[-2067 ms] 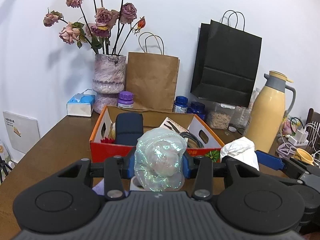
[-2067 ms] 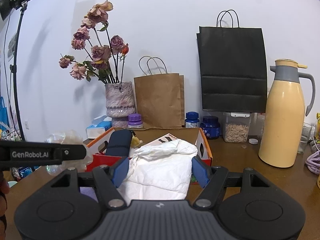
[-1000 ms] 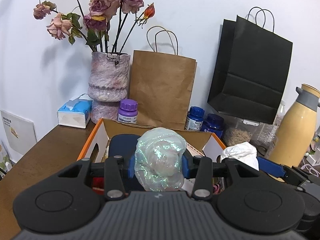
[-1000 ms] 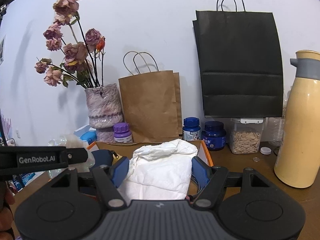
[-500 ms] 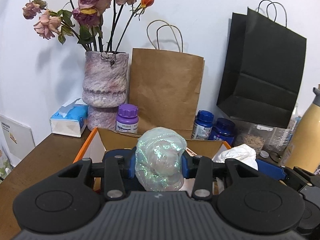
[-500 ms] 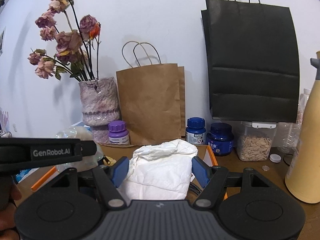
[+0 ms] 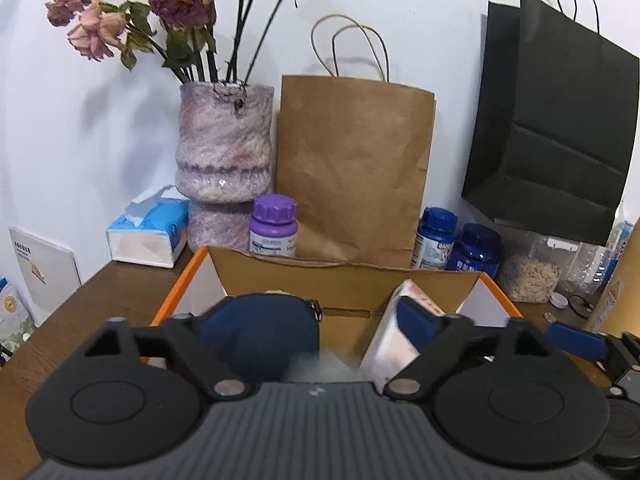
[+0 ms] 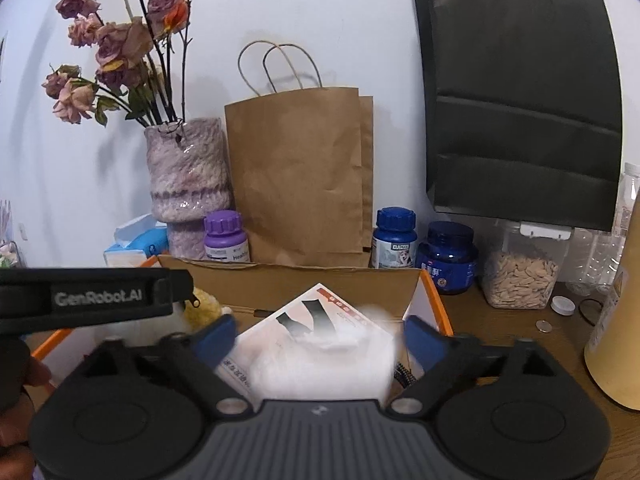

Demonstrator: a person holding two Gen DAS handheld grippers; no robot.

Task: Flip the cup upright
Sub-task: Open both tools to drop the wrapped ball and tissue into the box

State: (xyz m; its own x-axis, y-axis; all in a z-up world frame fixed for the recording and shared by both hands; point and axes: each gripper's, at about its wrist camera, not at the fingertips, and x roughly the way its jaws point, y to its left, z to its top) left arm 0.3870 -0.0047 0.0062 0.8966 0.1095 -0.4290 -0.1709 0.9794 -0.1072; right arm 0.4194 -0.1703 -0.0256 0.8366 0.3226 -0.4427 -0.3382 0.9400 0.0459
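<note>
over the orange-edged box (image 7: 182, 280) on the table (image 7: 100, 292), i read both jaw sets opening: left hand-held gripper (image 7: 320, 322) above a blurred pale shape, right hand-held gripper (image 8: 320, 334) with a blurred white bundle (image 8: 324, 364) between. no cup identifiable; flip unconfirmed.

A plain white wall (image 7: 420, 20) closes the far side, evenly lit, with soft shadows behind what stands against it. Below it runs a dark brown wood-grain worktop (image 7: 100, 300), reaching left and right.
</note>
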